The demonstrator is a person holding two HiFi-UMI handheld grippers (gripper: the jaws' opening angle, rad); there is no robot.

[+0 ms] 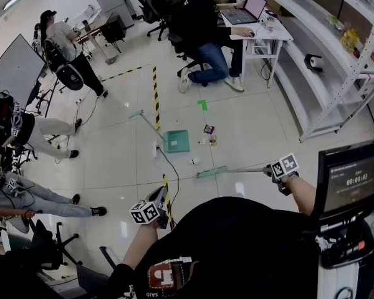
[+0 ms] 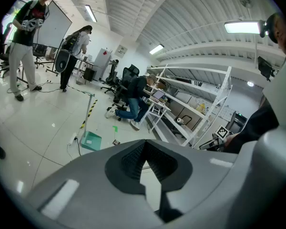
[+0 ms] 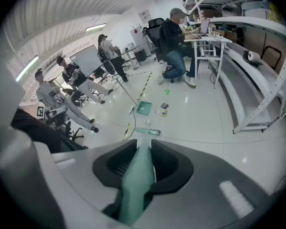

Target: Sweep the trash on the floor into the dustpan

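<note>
The right gripper point(image 3: 142, 144) is clamped on the broom handle point(image 3: 136, 185), which fills the gap between its pads and runs straight out past the fingertips. The left gripper point(image 2: 144, 144) has its jaws drawn together at the tips with nothing between them, and it hangs clear of the broom.

Out beyond the right fingertips the handle ends in the broom head point(image 1: 212, 172), resting on the floor. The broom looks light and stiff. Held at its far end by one gripper, though, the head will likely swing and twist, since the round handle can roll between the pads. A second hold by the free left gripper, lower on the handle and nearer the head, would probably steady it.

Just past the broom head lies the trash point(image 1: 212, 140): a few small wrappers and a white scrap point(image 1: 195, 161). They seem light and flat, so they will likely skid or flip on the glossy tile, which calls for short, low strokes.

Farther on, to the left of the trash as seen from the right fingers, sits the dustpan point(image 1: 176, 141). Its pole point(image 1: 146, 122) leans away. It also looks light and may slide if the broom pushes against it.
</note>
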